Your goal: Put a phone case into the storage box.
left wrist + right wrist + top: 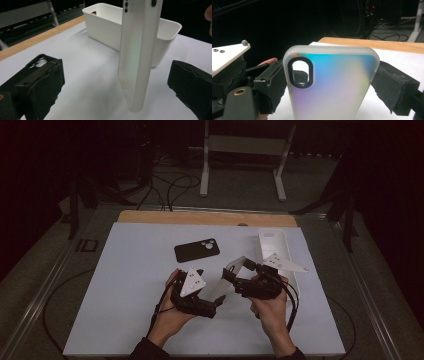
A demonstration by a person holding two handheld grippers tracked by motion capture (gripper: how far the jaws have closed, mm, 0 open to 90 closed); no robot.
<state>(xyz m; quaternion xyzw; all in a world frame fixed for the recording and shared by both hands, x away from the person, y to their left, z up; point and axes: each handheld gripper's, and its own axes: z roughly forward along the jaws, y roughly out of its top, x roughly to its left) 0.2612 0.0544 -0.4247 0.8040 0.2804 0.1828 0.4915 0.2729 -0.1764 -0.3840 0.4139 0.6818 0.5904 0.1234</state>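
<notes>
High view: the translucent phone case (234, 269) is held up off the counter (130, 285) between the two hands, slanting from its upper end near the right gripper (239, 279) down toward the left gripper (216, 303). The right gripper's jaws are clamped on the case, one on each long edge; in the right gripper view the frosted back of the case (332, 85) stands upright across the gap with its black-rimmed camera cutout at upper left, and both black pads press against its sides. The left gripper's jaws stand wide apart: in the left gripper view the case (136, 55) hangs edge-on between them with clear space on either side, touching neither pad, its lower end just above the counter. No earlier picture is at hand, so only this wide stance can be told. Taking the translucent case as the landmark, the white bin (274, 251) lies just beyond it and to its right, a long open tub whose near end is hidden behind the right gripper's grey plate; in the left gripper view the bin (107, 27) sits directly behind the case. The black phone case (197, 250) lies flat on the counter beyond and to the left of the translucent case, apart from it, camera holes facing up. The person's left hand (170, 315) sits below and left of the case, the right hand (270, 307) below and right.
</notes>
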